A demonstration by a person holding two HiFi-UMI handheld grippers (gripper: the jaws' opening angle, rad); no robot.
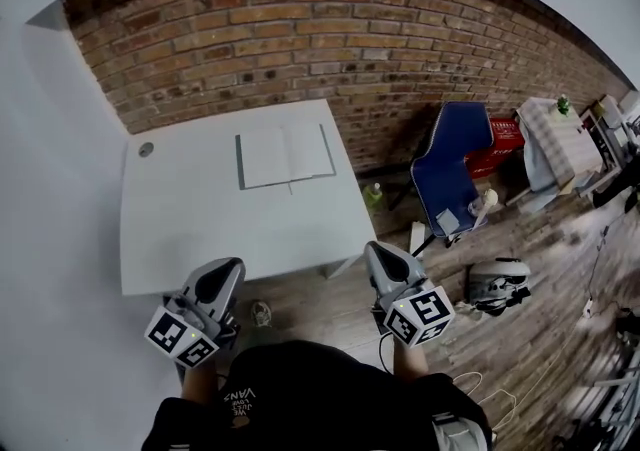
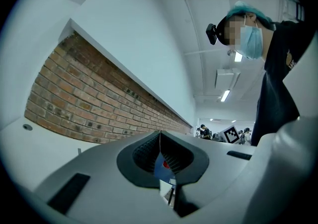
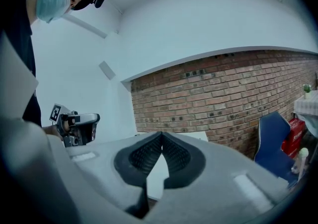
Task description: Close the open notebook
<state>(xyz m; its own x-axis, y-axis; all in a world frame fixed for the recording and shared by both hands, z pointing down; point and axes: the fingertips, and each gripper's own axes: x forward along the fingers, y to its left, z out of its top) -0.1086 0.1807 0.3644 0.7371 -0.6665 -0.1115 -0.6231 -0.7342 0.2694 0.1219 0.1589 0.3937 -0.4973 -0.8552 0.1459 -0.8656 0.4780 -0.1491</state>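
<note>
While the notebook (image 1: 285, 155) lies open and flat on the far part of the white table (image 1: 180, 229), close to the brick wall (image 1: 330, 29), you hold both grippers by the table's near edge, well apart from it. Your left gripper (image 1: 224, 272) has its 2 jaws pressed together on nothing, and your right gripper (image 1: 379, 256) is the same.
</note>
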